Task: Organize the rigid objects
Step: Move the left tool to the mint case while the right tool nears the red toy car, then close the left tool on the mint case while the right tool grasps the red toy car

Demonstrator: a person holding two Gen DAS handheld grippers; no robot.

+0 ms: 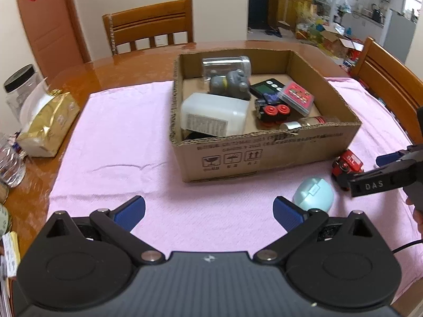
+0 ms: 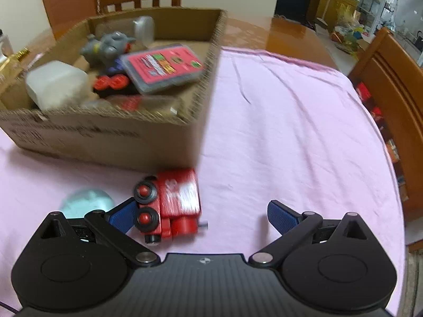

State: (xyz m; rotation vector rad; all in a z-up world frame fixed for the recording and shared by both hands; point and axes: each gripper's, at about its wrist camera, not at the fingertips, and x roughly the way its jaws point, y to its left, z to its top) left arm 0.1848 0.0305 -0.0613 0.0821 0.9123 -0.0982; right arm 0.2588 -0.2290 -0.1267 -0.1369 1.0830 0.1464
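Note:
An open cardboard box (image 1: 264, 155) (image 2: 105, 137) stands on the pink cloth, holding a white bottle (image 1: 214, 113), a grey toy figure (image 1: 230, 84), a pink card case (image 1: 296, 96) and other items. In front of its right corner lie a red toy truck (image 1: 347, 163) (image 2: 177, 200) and a mint egg-shaped case (image 1: 313, 192) (image 2: 84, 202). My right gripper (image 2: 202, 215) (image 1: 367, 171) is open low over the cloth. The truck lies between its fingers, against the left pad (image 2: 123, 215). My left gripper (image 1: 208, 211) is open and holds nothing, short of the box front, with the mint case just beyond its right finger.
A gold bag (image 1: 49, 124), a clear jar with a black lid (image 1: 21, 87) and a water bottle (image 1: 9, 163) sit at the table's left edge. Wooden chairs (image 1: 149, 23) (image 2: 391, 84) stand behind and to the right. Bare pink cloth (image 2: 290, 132) spreads right of the box.

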